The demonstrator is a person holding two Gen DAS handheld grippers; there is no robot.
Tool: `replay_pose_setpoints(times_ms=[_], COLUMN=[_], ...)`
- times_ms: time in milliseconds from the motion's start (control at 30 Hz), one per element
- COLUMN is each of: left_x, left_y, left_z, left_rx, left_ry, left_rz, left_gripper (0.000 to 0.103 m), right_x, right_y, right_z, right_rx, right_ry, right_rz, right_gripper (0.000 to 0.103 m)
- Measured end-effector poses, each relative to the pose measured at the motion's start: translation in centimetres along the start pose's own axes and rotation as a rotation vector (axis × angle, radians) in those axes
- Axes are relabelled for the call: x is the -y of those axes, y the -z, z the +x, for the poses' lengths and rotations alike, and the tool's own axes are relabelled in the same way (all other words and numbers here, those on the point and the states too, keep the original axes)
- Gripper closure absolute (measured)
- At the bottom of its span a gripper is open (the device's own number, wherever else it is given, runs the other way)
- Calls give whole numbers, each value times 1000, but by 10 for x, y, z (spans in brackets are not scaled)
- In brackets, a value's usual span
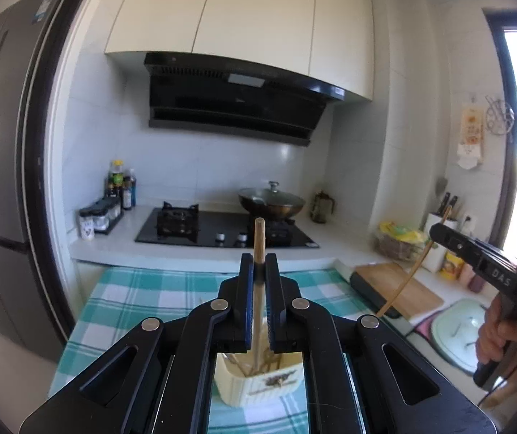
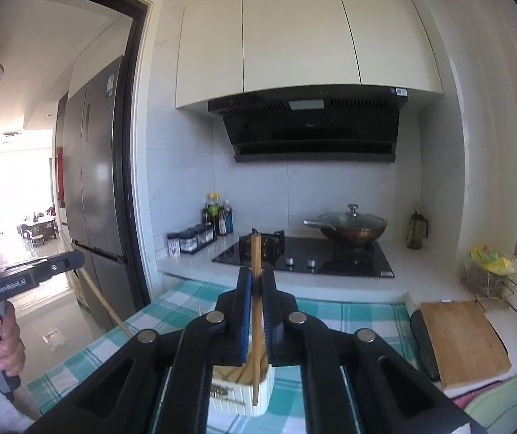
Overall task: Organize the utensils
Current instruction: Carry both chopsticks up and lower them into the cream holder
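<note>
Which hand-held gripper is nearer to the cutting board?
Right. The right hand-held gripper hangs just above and beside the cutting board; the left hand-held gripper is across the table, toward the fridge.

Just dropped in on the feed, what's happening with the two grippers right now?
A person holds a gripper in each hand above a checked tablecloth. The left gripper is shut on one wooden chopstick, and the right gripper is shut on another chopstick. Both sticks hang roughly upright over a cream holder that has more utensils in it. Neither stick has been set down anywhere.
</note>
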State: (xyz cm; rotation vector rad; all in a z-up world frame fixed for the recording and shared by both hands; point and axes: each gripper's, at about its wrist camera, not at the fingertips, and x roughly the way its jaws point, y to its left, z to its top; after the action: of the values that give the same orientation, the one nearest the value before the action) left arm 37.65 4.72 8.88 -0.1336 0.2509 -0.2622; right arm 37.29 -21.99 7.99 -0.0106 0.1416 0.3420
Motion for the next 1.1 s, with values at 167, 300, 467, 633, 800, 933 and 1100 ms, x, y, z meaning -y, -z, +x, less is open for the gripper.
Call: replay_pose_setpoints(times_ms=[167,300,467,633,800,933,1100], left_x=[-11,-21,-27,-29,-34,-30,-14], left_y=[15,41,73,87,84,95,155], left_z=[69,120,167,181,156,126,80], left_rx=[-106,-265,-458,-518,-498,-526,-606], left_ry=[-31,-23,-10,-9,-8,-6,6], left_rz=[-33,-61,-82,-104,-128,-105,-46], left_gripper=[99,99,99,77,42,29,21], right_x=[-19,-22,-11,1,11,14,23], right_y=[4,31,70,97,93,85,112], right_z=[49,104,174,214,200,170,116], right_rx=[32,-90,-358,-494,-438,-401,-434], right_ry=[-27,-57,-114,-135,-133,-120,-82], right_rz=[-38,-42,33,106,184,143,70], right_gripper=[97,97,97,93,59,58,51])
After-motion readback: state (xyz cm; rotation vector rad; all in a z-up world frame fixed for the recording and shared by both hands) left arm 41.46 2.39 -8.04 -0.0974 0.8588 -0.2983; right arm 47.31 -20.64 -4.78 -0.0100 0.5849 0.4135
